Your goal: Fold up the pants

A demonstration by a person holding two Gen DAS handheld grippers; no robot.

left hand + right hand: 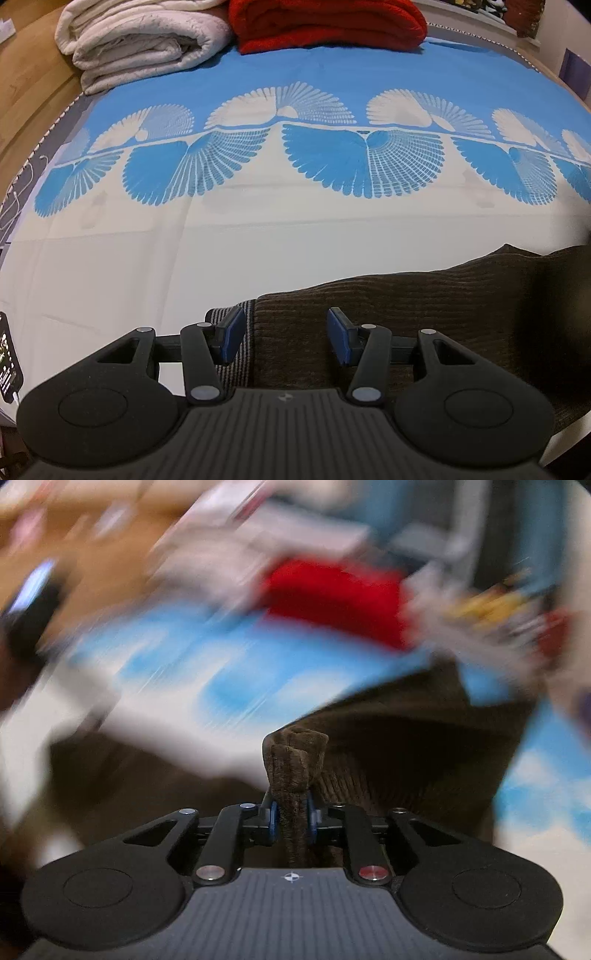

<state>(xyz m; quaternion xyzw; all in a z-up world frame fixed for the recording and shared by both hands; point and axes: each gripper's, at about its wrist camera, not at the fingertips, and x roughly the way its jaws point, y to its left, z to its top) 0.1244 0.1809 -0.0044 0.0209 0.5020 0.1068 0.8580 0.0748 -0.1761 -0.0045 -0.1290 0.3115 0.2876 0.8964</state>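
- In the left wrist view, I see my left gripper (286,334) at the bottom centre of the frame, fingers spread moderately wide with nothing pinched between the blue pads (232,334).
- Directly beyond and beneath those fingers lie the pants (424,314), dark brown ribbed fabric filling the lower right of the frame; a striped grey band (236,354) edges them at lower centre, by the left pad.
- The pants rest on the bedsheet (147,266), white across the middle of the frame and blue with a white fan pattern above.
- At the far edge, a folded white blanket (140,40) sits upper left and a folded red blanket (325,22) upper centre, side by side.
- In the right wrist view, I see my right gripper (291,821) at lower centre, fingers narrow and clamped on a bunched fold of the pants (295,768) that stands up between the pads.
- More brown fabric trails to the right of centre.
- Everything beyond is heavily blurred; only blue sheet and a red patch can be told.
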